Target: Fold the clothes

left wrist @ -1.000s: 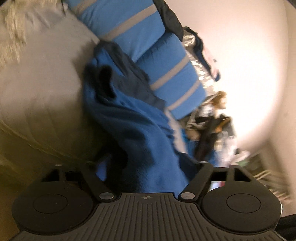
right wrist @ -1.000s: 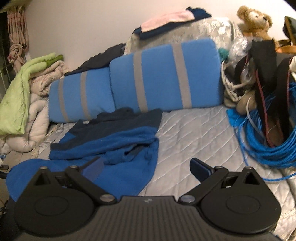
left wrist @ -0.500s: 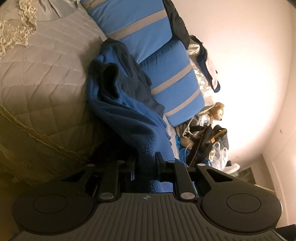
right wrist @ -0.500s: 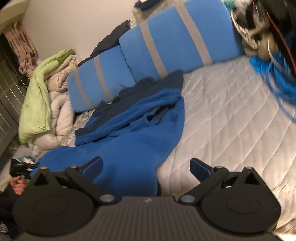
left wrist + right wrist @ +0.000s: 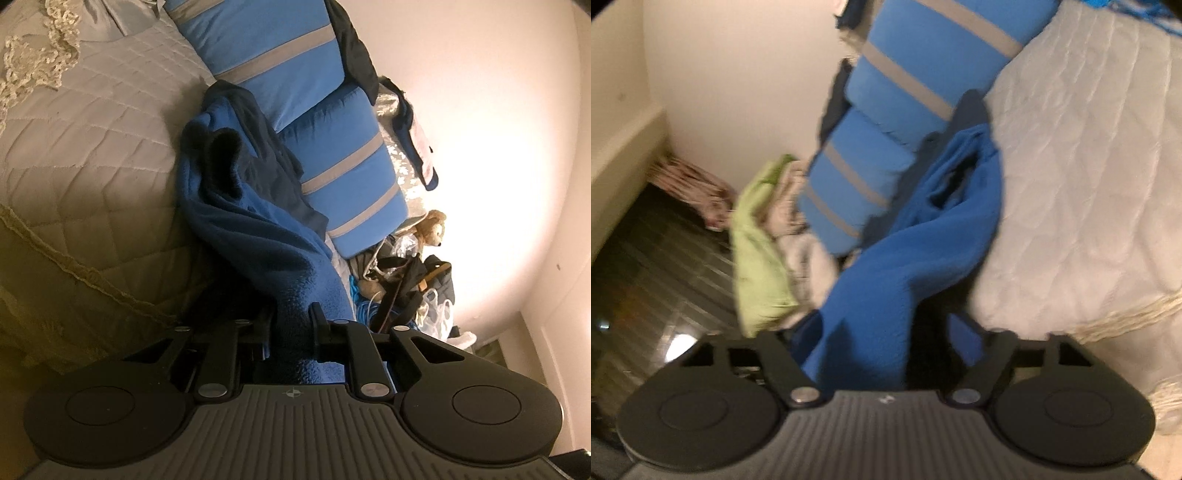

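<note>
A blue fleece garment (image 5: pixel 258 229) with dark navy parts lies crumpled on the quilted bed (image 5: pixel 92 147) and drapes over its near edge. My left gripper (image 5: pixel 291 314) is shut on a bunched fold of it at the bed's edge. In the blurred, rolled right wrist view the same garment (image 5: pixel 923 243) hangs down between the jaws of my right gripper (image 5: pixel 879 332). Those jaws are closing. The fabric covers the left finger, and a dark gap still separates the cloth from the right finger (image 5: pixel 964 339).
Two blue pillows with grey stripes (image 5: pixel 280 59) line the wall behind the garment. Beyond them sit a teddy bear (image 5: pixel 432 229), bags (image 5: pixel 406 288) and a blue cable coil (image 5: pixel 364 306). A green blanket pile (image 5: pixel 757 258) lies at the other end, with dark floor (image 5: pixel 646 277) below.
My left jaws have closed on the blue fleece. My right gripper has dropped to the bed's edge and rolled, and its jaws have narrowed around the hanging fabric.
</note>
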Demonstrator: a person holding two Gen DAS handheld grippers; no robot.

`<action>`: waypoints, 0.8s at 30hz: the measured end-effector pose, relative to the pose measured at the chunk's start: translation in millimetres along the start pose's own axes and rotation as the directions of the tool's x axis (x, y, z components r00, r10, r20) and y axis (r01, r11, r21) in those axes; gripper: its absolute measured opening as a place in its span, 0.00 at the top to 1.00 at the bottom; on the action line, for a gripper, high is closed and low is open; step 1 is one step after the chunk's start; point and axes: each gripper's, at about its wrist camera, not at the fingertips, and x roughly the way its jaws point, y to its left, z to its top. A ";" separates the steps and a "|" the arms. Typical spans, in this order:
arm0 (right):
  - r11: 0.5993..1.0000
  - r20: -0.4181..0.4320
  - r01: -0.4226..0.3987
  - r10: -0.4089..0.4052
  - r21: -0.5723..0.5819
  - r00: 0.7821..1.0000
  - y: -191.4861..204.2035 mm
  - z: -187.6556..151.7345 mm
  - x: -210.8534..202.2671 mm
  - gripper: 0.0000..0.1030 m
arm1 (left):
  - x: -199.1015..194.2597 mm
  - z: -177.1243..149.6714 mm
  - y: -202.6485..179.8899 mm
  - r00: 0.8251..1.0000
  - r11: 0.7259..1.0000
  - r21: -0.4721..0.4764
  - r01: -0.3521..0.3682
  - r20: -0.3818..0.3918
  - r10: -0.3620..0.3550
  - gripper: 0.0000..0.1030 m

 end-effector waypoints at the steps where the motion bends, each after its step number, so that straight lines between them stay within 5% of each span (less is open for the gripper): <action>1: 1.000 -0.010 -0.017 0.017 -0.006 1.000 2.1 -1.1 0.8 0.57 | -0.1 -0.1 -0.4 1.000 1.000 -0.001 -0.002 0.003 0.002 0.82; 3: 0.999 -0.028 -0.026 0.025 -0.029 0.999 10.4 -2.3 1.7 0.85 | -1.2 -0.3 -2.6 1.000 1.000 0.001 -0.005 0.010 0.005 0.82; 5: 0.998 -0.031 -0.014 0.013 -0.061 0.999 23.4 -2.3 -0.1 0.91 | -4.3 -0.2 -6.8 1.000 1.000 0.008 -0.004 0.026 0.004 0.82; 18: 0.968 0.134 0.193 -0.172 -0.161 0.976 127.0 22.7 -10.1 0.93 | -34.8 2.8 -58.6 0.981 0.997 0.079 -0.008 0.195 -0.007 0.84; 21: 0.957 0.189 0.249 -0.220 -0.150 0.957 142.3 29.1 -10.0 0.93 | -39.4 3.7 -72.0 0.975 0.994 0.095 -0.051 0.221 0.029 0.84; 24: 0.914 0.229 0.369 -0.328 -0.169 0.917 162.0 36.5 -3.5 0.93 | -39.3 5.8 -91.5 0.965 0.977 0.151 -0.150 0.238 0.112 0.84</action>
